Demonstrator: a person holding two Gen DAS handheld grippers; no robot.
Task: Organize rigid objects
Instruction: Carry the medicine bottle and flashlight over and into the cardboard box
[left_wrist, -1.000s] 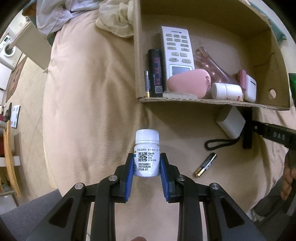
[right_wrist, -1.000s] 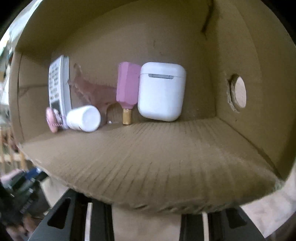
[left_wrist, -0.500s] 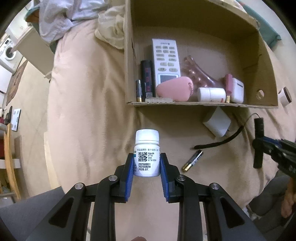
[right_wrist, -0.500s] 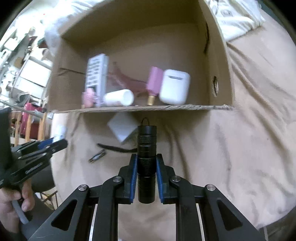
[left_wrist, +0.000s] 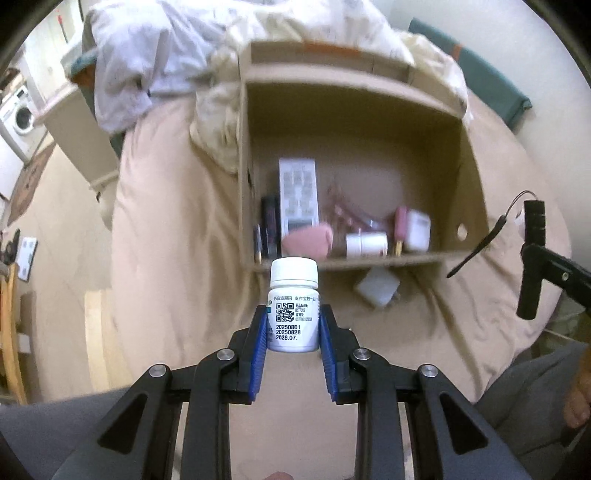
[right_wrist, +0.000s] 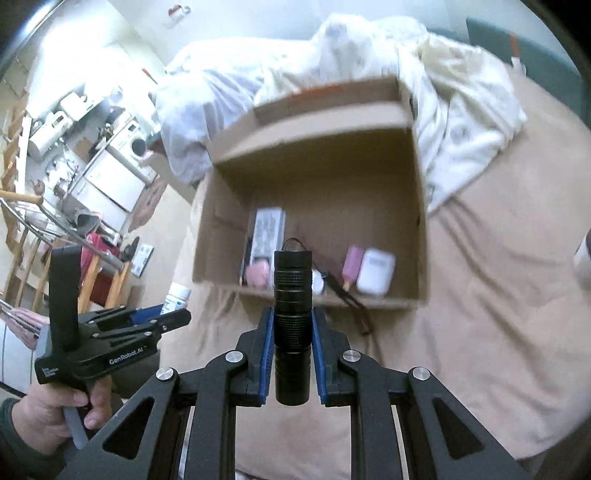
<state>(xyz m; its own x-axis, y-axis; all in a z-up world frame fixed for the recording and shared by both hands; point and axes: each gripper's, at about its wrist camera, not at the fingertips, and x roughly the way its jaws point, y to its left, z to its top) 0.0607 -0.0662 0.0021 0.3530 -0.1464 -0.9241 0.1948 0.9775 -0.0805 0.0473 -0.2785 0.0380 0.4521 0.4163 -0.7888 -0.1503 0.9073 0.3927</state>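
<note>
Two blurred box (left_wrist: 354, 122) interiors, pill bottle (left_wrist: 293, 314) pinched between left fingers (left_wrist: 258, 332), flashlight (right_wrist: 291, 325) between right fingers (right_wrist: 266, 343).

Both grippers rose from the box (left_wrist: 354, 258), the right one lifting the flashlight (right_wrist: 291, 325).

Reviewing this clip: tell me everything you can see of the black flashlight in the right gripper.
The flashlight is a short black cylinder, metal by its look, with ribbed bands around its upper body and a thin dark wrist cord hanging from its far end. It stands roughly upright between the blue pads of the right gripper, which is shut on its middle. Only the pads touch it; it hangs in the air in front of the open cardboard box, above the beige blanket.
</note>
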